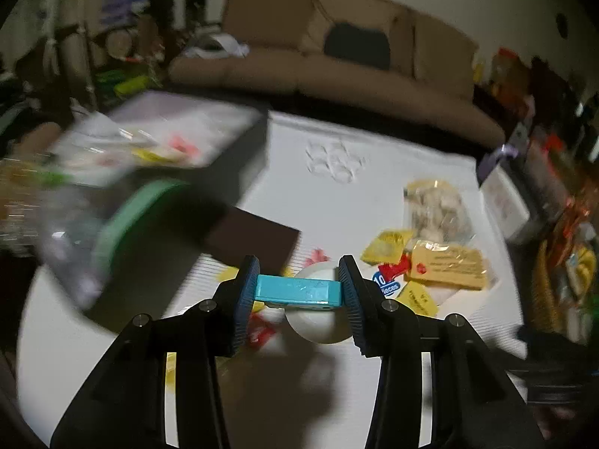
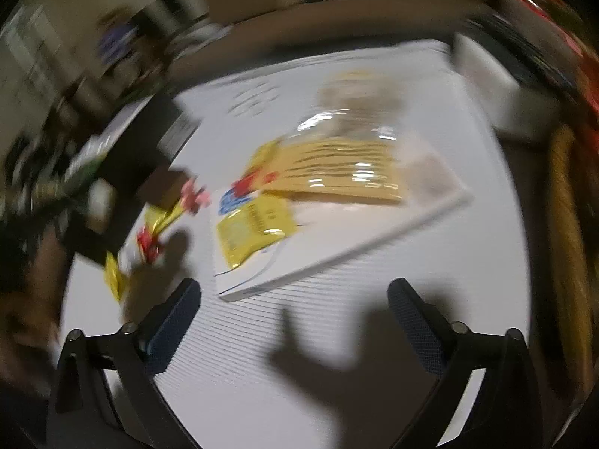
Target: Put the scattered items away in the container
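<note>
Sofa-backed white surface (image 1: 374, 142): left gripper (image 1: 297, 292) clamps a turquoise box (image 1: 297, 292) above loose wrappers; carry it level to the white tray (image 2: 337, 262) (toward the right edge). Right gripper (image 2: 295, 321) gapes, holding nothing.

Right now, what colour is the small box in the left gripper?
Turquoise blue box, clearest in the left wrist view.

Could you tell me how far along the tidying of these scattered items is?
Several packets already lie in the shallow white tray, including a large yellow packet. The left hand-held gripper is shut on a turquoise box, held above the table; the right hand-held gripper is open and empty. Small red and yellow wrappers remain loose on the white table.
</note>
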`<move>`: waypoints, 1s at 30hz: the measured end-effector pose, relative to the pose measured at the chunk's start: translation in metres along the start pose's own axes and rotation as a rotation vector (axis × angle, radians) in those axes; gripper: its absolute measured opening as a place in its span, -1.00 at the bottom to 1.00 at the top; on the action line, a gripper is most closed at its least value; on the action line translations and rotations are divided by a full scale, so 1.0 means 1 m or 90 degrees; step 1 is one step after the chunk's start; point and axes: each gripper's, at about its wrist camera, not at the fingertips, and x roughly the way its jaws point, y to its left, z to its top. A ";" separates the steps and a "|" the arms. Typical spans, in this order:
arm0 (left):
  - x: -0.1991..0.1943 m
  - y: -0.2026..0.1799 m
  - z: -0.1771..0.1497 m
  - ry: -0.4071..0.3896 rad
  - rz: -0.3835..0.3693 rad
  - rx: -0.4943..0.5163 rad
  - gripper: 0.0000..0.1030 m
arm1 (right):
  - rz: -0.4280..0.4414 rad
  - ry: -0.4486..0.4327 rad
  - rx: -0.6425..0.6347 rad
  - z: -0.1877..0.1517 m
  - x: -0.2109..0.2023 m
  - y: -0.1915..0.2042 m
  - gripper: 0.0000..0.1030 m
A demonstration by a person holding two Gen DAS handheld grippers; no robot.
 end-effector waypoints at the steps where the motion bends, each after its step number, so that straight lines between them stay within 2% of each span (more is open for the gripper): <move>1: -0.013 0.007 0.000 -0.007 0.007 -0.006 -0.20 | 0.002 -0.001 -0.037 0.004 0.006 0.013 0.90; 4: -0.027 0.023 0.000 -0.014 0.042 0.000 -0.20 | 0.010 -0.045 -0.126 0.017 0.014 0.041 0.89; 6: -0.027 0.031 0.002 -0.020 0.061 -0.002 -0.20 | -0.013 -0.035 -0.169 0.027 0.033 0.055 0.89; 8: -0.027 0.038 0.006 -0.024 0.051 -0.017 -0.20 | -0.014 0.000 -0.168 0.031 0.058 0.059 0.87; 9: -0.028 0.042 0.008 -0.026 0.042 -0.023 -0.20 | -0.019 0.008 -0.166 0.031 0.069 0.061 0.79; 12: -0.034 0.046 0.010 -0.039 0.049 -0.008 -0.20 | -0.084 0.017 -0.164 0.029 0.095 0.064 0.73; 14: -0.038 0.048 0.010 -0.050 0.053 0.000 -0.20 | -0.082 0.026 -0.156 0.025 0.105 0.062 0.72; 15: -0.040 0.052 0.010 -0.054 0.048 -0.004 -0.20 | -0.066 0.017 -0.148 0.024 0.106 0.060 0.73; 17: -0.042 0.058 0.011 -0.057 0.033 -0.016 -0.20 | -0.067 0.007 -0.168 0.021 0.106 0.062 0.69; 19: -0.046 0.064 0.012 -0.059 0.021 -0.029 -0.20 | -0.041 0.002 -0.180 0.019 0.103 0.063 0.36; 20: -0.048 0.067 0.012 -0.062 0.018 -0.034 -0.20 | -0.019 0.003 -0.180 0.018 0.100 0.065 0.03; 21: -0.049 0.068 0.012 -0.065 0.018 -0.037 -0.20 | -0.015 0.002 -0.179 0.019 0.097 0.067 -0.47; 22: -0.051 0.069 0.011 -0.068 0.019 -0.038 -0.20 | -0.014 0.002 -0.176 0.019 0.093 0.068 -0.62; 24: -0.053 0.070 0.010 -0.070 0.026 -0.038 -0.20 | -0.003 -0.011 -0.165 0.019 0.084 0.067 -0.76; 30: -0.069 0.068 0.005 -0.079 0.042 -0.023 -0.20 | 0.043 -0.055 -0.093 0.018 0.047 0.058 -0.86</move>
